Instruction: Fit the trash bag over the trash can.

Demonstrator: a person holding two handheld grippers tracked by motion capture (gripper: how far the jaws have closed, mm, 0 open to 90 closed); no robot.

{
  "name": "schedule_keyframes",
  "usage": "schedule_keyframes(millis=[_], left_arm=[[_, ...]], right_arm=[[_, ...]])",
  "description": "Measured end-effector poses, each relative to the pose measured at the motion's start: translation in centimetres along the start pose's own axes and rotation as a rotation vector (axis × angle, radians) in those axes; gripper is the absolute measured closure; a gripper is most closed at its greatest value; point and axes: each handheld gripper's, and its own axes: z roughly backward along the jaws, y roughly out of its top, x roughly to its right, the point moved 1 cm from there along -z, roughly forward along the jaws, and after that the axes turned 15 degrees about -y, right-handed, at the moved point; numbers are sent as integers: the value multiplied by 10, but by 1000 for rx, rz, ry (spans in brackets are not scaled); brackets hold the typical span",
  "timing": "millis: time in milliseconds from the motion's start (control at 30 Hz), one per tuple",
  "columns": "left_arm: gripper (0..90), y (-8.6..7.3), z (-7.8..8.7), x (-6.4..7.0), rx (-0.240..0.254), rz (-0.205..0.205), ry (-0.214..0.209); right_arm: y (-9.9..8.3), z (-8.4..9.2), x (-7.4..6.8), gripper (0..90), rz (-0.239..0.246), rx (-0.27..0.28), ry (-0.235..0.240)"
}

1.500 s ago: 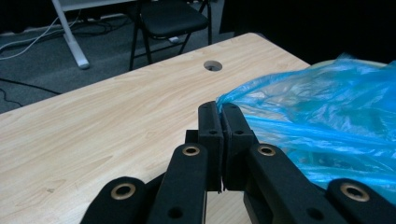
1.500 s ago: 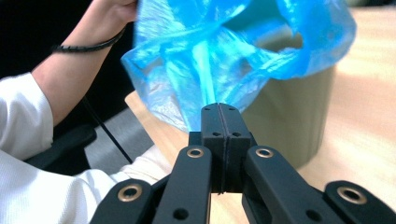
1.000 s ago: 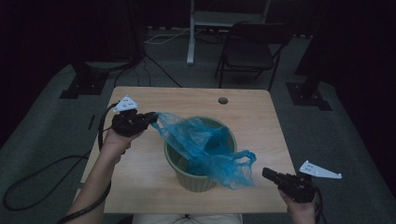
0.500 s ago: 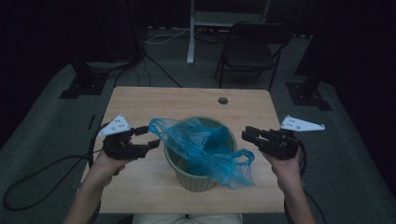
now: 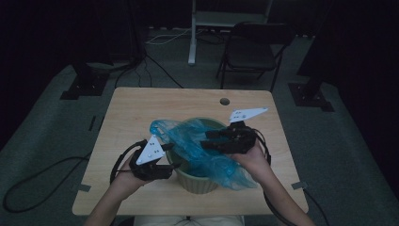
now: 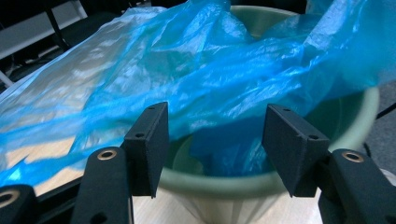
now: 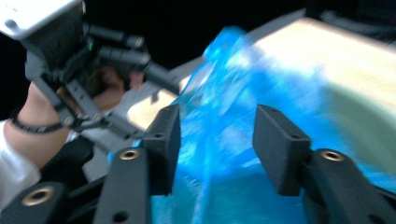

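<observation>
Dark flooring with trailing cables and a folding chair point(image 5: 251, 49) surrounds the pale wooden bench point(image 5: 141, 110), the largest thing in the lit area. Near its front edge stands a round pale-green plastic bin point(image 5: 195, 181), and a crumpled translucent blue plastic bag point(image 5: 207, 155) lies across its mouth, partly tucked inside and spilling over the rim at the front right and back left. The right tool point(image 5: 207, 140) hangs over the bin's mouth; its jaws have just been opening and stand apart with bag film between them, not pinched. The left tool point(image 5: 170, 162) sits just beside the bin's left rim, its jaws lately narrowing yet apart, closed on nothing. The step looks like lining the bin: each tool should next catch a bag edge and draw it outward over the rim.
</observation>
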Motion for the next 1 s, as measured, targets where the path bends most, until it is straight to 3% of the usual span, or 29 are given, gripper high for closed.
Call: schedule_keyframes(millis=[133, 233, 267, 333, 400, 533, 700, 800, 1000], left_arm=[[626, 3, -8, -1, 3, -18, 9], [734, 4, -13, -1, 21, -14, 23], [771, 5, -14, -1, 24, -11, 19], [862, 5, -14, -1, 38, -4, 6], [900, 4, -14, -1, 32, -10, -2], [900, 1, -9, 4, 28, -17, -16], [900, -6, 4, 6, 25, -20, -34], [900, -9, 10, 5, 26, -12, -20], [900, -15, 37, -9, 54, 12, 28]], right_arm=[[-5, -10, -4, 529, 15, -44, 30], [-7, -16, -6, 577, 26, -79, 85], [-7, -17, -7, 611, 29, -93, 89], [-10, -20, -9, 775, 57, -120, 73], [-12, -20, -10, 900, 64, -113, 66], [-17, -7, -4, 900, 51, -47, -39], [-21, 23, 4, 900, 15, 55, -129], [-24, 41, 11, 900, -13, 100, -153], [-32, 68, 40, 900, -69, 141, -306]])
